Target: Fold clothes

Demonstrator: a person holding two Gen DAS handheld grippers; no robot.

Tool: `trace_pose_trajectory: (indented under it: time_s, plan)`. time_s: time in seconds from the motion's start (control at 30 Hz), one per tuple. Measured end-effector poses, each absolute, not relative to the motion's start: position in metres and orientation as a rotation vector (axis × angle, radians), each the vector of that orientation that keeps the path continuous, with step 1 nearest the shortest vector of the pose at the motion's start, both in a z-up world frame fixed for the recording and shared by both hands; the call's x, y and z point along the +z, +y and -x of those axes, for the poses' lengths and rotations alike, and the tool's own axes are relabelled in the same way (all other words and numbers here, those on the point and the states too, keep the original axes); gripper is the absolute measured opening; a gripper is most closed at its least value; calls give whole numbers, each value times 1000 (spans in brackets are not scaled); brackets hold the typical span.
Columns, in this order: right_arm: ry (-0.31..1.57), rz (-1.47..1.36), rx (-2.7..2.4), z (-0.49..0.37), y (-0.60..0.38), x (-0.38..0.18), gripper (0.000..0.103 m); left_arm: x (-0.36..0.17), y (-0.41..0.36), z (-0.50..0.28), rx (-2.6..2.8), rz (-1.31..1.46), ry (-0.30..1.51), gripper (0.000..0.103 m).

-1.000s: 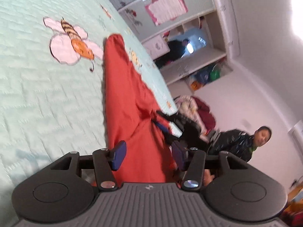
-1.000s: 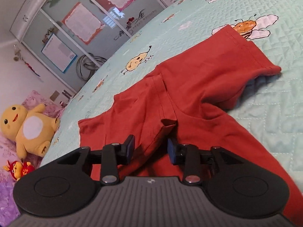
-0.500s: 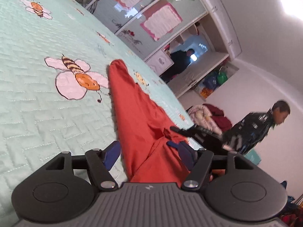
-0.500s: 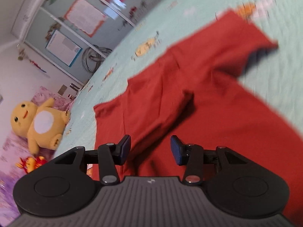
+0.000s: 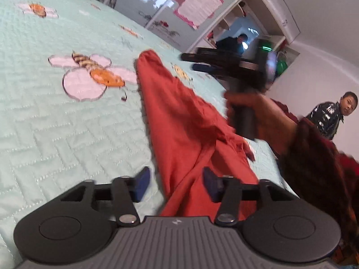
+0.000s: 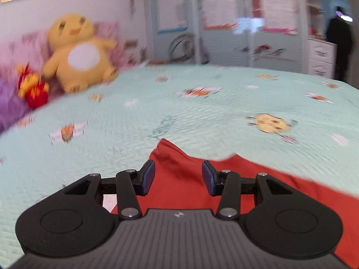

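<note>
On the bed [image 5: 56,116], a bee print [image 5: 89,76] lies left of the red garment [image 5: 179,121], which runs bunched along the mint quilt. The left tool [image 5: 175,182] hangs wide open over its near end, gripping nothing. The right tool [image 6: 178,178], held raised in a hand [image 5: 262,112], is equally wide open and empty above the cloth's edge. A yellow plush toy [image 6: 78,51] sits far left.

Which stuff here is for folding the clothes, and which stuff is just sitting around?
For the folding:
- red shirt, spread on the bed
- left tongs, open
- right tongs, open
- mint quilt it lies on

Just sitting around:
- yellow plush toy
- small red plush toy
- posters on the wardrobe doors
</note>
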State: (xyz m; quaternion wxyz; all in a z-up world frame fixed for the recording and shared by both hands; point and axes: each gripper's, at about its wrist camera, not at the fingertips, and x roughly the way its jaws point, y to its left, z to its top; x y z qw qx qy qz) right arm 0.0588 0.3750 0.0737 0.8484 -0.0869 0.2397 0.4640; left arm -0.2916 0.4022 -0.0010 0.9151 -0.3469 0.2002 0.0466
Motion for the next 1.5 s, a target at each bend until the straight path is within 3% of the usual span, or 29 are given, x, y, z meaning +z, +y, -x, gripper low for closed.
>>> trace_pose_trajectory:
  time_s: [0.13,0.2,0.3,0.33,0.43,0.6,0.67,0.77,0.87,0.93,1.2,1.3,1.33,1.37,1.43,1.5]
  plan:
    - [541,233,1035,-90,421,68,47,4,397,286,100,665,337,73]
    - [571,270,1071,-101,437,62,47,-2,396,280,95,642,364,73]
    - [586,359,1103,-110,453,52,47,-11,403,275,49,710,416,63]
    - [599,371,1120,-114,456,49,47,-11,402,275,44,711,418,51]
    - [626,379,1155,-122,459,47,46,-11,402,276,29,713,422,32]
    - [680,374,1244,-129,464,46,44,-13,403,276,11,727,426,29]
    - [692,396,1263,-129,465,47,27,-12,400,277,10,723,425,29]
    - [711,386,1287,-133,462,51,19,-6,398,284,30,696,407,29]
    - [728,359,1293,-139,458,57,13,-1,395,290,49,669,388,11]
    - [738,336,1292,-142,457,61,7,3,393,294,62,651,375,6]
    - [717,215,1333,-128,484,62,6,17,385,309,111,573,346,1]
    - [719,316,1284,-118,503,41,8,6,386,299,100,588,418,2]
    - [718,344,1269,-115,506,35,15,3,387,297,99,601,436,2]
    - [708,355,1252,-113,507,33,32,0,389,295,98,614,454,2]
    - [694,332,1236,-112,504,33,50,-3,392,293,103,629,477,4]
    - [667,241,1236,-112,489,43,51,-4,393,293,110,636,485,4]
